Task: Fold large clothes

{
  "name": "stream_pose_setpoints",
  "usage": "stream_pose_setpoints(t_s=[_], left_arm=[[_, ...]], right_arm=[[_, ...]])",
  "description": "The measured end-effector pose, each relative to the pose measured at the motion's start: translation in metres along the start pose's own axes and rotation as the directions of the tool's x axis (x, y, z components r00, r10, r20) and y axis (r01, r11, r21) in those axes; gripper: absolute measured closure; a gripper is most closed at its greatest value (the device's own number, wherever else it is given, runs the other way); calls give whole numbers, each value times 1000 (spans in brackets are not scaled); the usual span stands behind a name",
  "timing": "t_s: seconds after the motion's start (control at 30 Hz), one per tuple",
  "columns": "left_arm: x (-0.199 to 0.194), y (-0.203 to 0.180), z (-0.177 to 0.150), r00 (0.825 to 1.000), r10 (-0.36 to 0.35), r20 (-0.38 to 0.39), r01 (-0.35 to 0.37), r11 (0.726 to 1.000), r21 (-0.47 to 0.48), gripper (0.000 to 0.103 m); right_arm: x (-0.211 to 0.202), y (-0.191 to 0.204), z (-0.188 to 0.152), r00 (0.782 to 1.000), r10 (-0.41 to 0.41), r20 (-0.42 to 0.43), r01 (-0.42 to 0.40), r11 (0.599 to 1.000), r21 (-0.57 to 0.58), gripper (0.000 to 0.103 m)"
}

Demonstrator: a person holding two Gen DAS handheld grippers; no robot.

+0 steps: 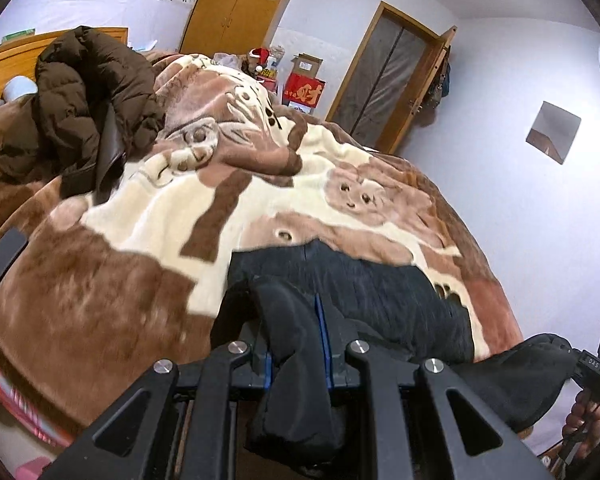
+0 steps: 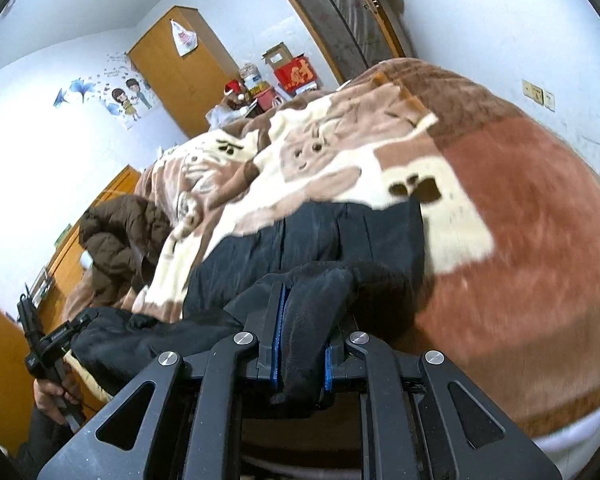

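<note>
A black garment [image 1: 380,292] lies on the near part of a bed covered by a brown and cream plush blanket [image 1: 140,264]. My left gripper [image 1: 296,304] is shut on a bunched near edge of that garment, black cloth pinched between its blue pads. In the right wrist view the same black garment [image 2: 340,232] spreads ahead, and my right gripper [image 2: 304,304] is shut on another fold of its near edge. Each gripper shows at the other view's side, the right gripper [image 1: 596,364] held by a hand, the left gripper [image 2: 40,344] likewise. The cloth hangs slack between them.
A dark brown puffer jacket [image 1: 88,96] is heaped at the head of the bed beside a wooden headboard [image 1: 8,60]. A wooden wardrobe [image 1: 236,4], a red box [image 1: 304,92] and a door [image 1: 384,76] stand behind. The white wall [image 1: 520,92] runs on the right.
</note>
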State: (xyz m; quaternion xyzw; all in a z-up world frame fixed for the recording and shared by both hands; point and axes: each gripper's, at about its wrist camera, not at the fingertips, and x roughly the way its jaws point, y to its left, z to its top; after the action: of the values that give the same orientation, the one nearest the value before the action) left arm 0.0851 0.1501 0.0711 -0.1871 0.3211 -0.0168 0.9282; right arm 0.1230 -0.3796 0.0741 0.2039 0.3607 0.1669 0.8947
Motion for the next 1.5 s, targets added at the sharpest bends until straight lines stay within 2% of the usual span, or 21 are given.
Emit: stream_pose_setpoints(t_s=[0.17,0.33,0.5,0.63,0.73,0.83,0.93,0.97,1.0,1.07,1.1,1.17,1.2,1.27,1.3,1.37,1.5], left_arm=[[64,-7,38,999,37,-28,-37,999,2,85],[146,-3,59,990,84,-109,-85,996,-1,84],[228,10,54,965,140,-223,-142,990,7,82],[268,18,40,951,156,-266,-164,986,-8,78],[277,19,37,954,144,-264,-156,987,-26,75],[275,22,42,952,110,-285,-133,989,-62,71],[261,27,56,962,38,-271,-75,989,-129,52],[255,28,61,965,21,-260,-61,988,-145,45],[249,28,66,969,9,-246,-49,986,-157,41],[239,25,74,977,22,-214,-58,985,-161,32],[231,23,78,981,48,-186,-76,986,-148,29],[213,20,86,992,49,-120,-65,988,-139,22],[206,20,88,994,48,-97,-61,988,-138,21],[196,14,89,996,48,-74,-58,991,-125,20],[195,10,87,997,35,-73,-43,993,-112,20],[194,-2,75,996,15,-88,-21,998,-62,20],[217,-33,34,983,-37,-182,48,997,54,20]], right_arm=[[56,-9,45,999,-40,-28,40,999,16,88],[122,-31,73,990,-88,-110,94,994,51,87],[197,-59,84,965,-132,-229,149,987,59,84],[240,-81,78,948,-127,-292,160,982,95,82],[251,-92,73,949,-92,-303,139,981,136,81],[243,-97,77,952,-46,-304,101,981,167,80],[227,-95,90,960,18,-279,39,979,199,70],[218,-96,95,962,65,-267,-3,974,225,62],[215,-95,99,963,90,-256,-26,970,243,54],[206,-95,105,967,114,-230,-51,963,265,49],[200,-93,108,971,100,-218,-41,965,261,48],[187,-86,111,981,76,-179,-32,971,237,43],[180,-80,113,988,39,-147,-7,978,210,39],[172,-72,116,995,-36,-94,51,985,164,39],[166,-66,113,995,-72,-66,80,987,139,39],[165,-53,104,996,-74,-58,80,993,91,39],[192,-25,68,986,-111,-125,103,992,-69,39]])
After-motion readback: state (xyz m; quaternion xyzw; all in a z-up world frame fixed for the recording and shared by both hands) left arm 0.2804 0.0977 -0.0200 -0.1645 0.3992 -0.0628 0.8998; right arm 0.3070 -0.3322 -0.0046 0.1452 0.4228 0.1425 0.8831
